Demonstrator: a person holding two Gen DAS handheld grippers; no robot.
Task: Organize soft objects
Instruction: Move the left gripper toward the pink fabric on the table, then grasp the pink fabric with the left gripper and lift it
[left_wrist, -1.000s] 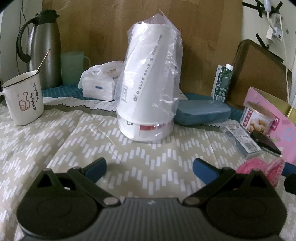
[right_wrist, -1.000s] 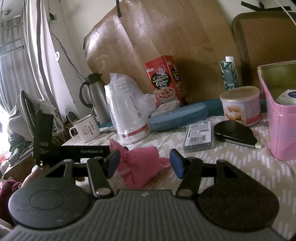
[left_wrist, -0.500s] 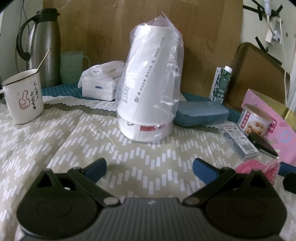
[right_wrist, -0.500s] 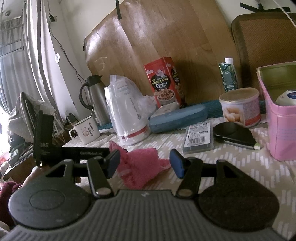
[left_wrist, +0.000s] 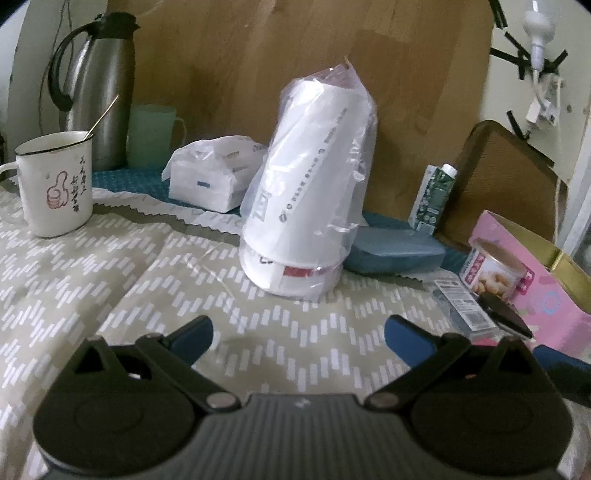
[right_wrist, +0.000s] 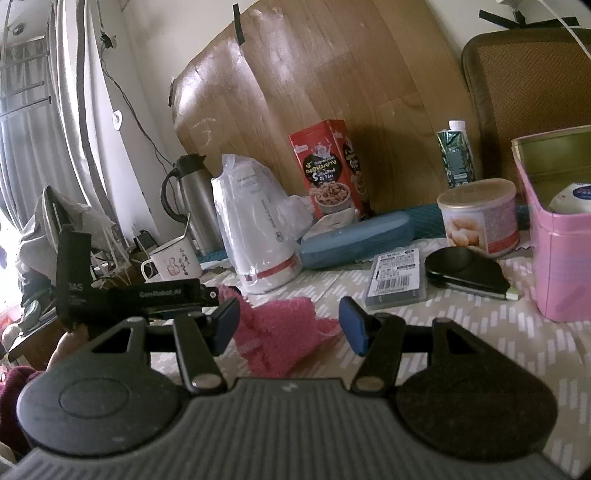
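A crumpled pink cloth (right_wrist: 282, 338) lies on the patterned tablecloth (right_wrist: 480, 332), between and just beyond the open jaws of my right gripper (right_wrist: 290, 325). The fingers stand either side of it and do not press it. My left gripper (left_wrist: 297, 334) is open and empty over bare tablecloth (left_wrist: 110, 266), in front of a white kettle wrapped in plastic (left_wrist: 308, 195). The left gripper's body also shows at the left of the right wrist view (right_wrist: 147, 295). A thin pink strip of the cloth (left_wrist: 484, 342) shows behind the left gripper's right finger.
A pink box (right_wrist: 561, 251), a can (right_wrist: 478, 216), a black case (right_wrist: 465, 271), a barcode pack (right_wrist: 397, 277) and a blue case (right_wrist: 354, 240) sit right of the kettle. A white mug (left_wrist: 55, 184), a thermos (left_wrist: 98, 110) and a tissue pack (left_wrist: 210, 181) are at the left.
The left gripper has pulled back and turned left, so the pink cloth has nearly left its view. The right gripper has shifted slightly nearer the cloth, still open.
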